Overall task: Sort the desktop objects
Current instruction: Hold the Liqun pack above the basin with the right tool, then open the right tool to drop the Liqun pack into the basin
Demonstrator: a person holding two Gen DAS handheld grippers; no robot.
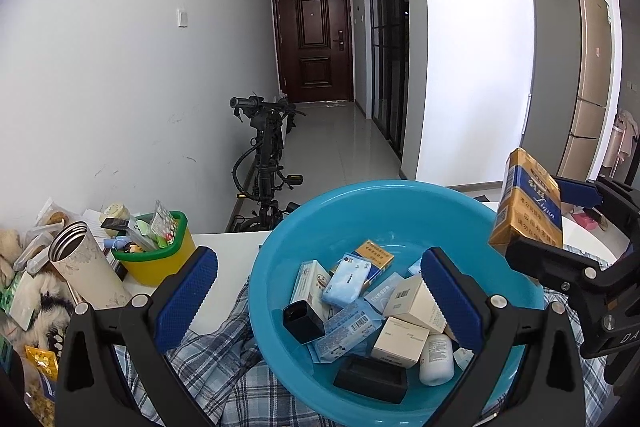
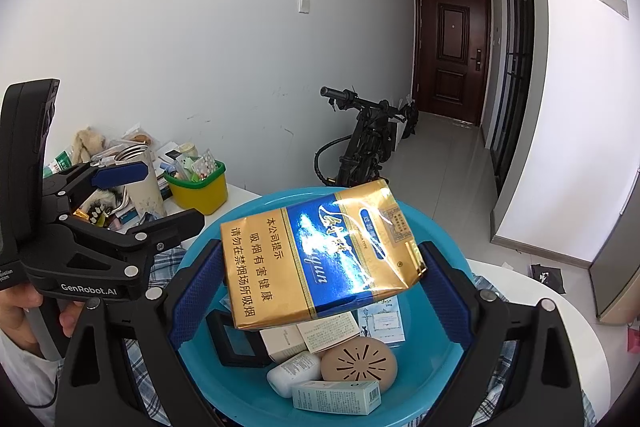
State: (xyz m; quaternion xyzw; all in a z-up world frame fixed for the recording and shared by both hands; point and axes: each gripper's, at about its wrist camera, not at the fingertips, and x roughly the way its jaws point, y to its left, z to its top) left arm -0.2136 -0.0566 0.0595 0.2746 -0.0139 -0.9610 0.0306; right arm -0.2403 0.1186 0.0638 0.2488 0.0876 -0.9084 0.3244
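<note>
A gold and blue cigarette carton (image 2: 320, 251) hangs tilted over the blue plastic basin (image 2: 432, 347), with my right gripper (image 2: 322, 283) shut on its two ends. In the left wrist view the carton (image 1: 528, 207) sits at the basin's (image 1: 380, 203) far right rim, held by the right gripper (image 1: 556, 227). My left gripper (image 1: 320, 293) stands open above the basin's near side, nothing between its pads. It shows again as the left gripper (image 2: 156, 199) in the right wrist view. The basin holds several small boxes, tissue packs, a white bottle and black cases.
A yellow basket with a green rim (image 1: 160, 263), full of small items, and a steel-rimmed tumbler (image 1: 86, 267) stand left of the basin. Snack bags and plush lie further left. A plaid cloth (image 1: 216, 359) lies under the basin. A hand (image 2: 24, 307) grips the left handle.
</note>
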